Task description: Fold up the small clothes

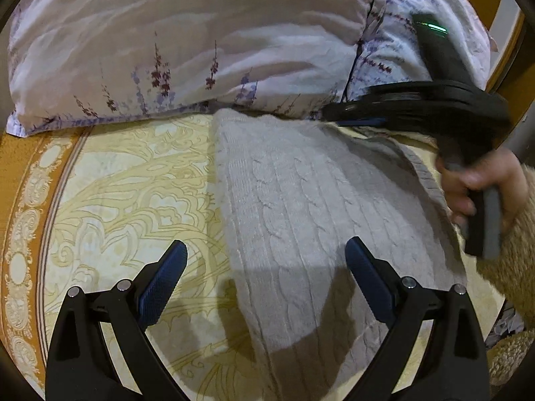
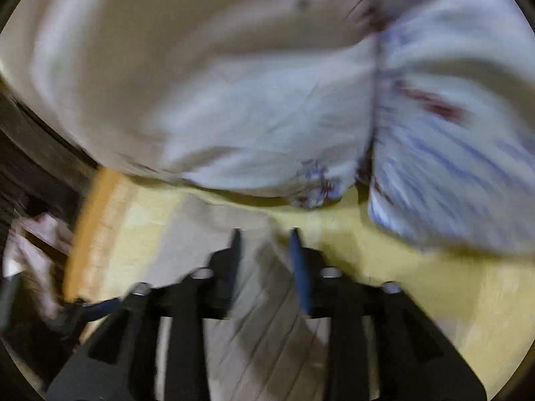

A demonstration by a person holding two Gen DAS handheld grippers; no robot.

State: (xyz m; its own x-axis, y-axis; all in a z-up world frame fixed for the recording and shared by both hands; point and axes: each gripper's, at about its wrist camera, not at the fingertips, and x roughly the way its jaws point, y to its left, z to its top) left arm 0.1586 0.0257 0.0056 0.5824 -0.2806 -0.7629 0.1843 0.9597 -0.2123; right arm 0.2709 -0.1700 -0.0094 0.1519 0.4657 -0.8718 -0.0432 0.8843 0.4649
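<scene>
Hovering nearest of all, my left gripper (image 1: 265, 260) stands spread wide and released, one blue pad (image 1: 164, 287) over the yellow patterned bedsheet (image 1: 110, 180) and the other over the cable-knit sweater (image 1: 301, 200), nothing between them. The pale grey sweater lies flat on the sheet, running from near me away toward the floral pillow (image 1: 167, 50), its left edge folded straight.

Farther right, my right hand (image 1: 474, 183) grips the handle of my right gripper (image 2: 264, 234). In the blurred right wrist view its jaws stand partly apart above the sweater (image 2: 260, 317), and I see no cloth pinched between the pads, so I read them as released. A green light (image 1: 436, 27) glows on that gripper's body; any lettering beside it is too small to read.

Farthest, the pillow rests against the sweater's far end, with an orange border (image 1: 30, 153) edging the sheet at left.
</scene>
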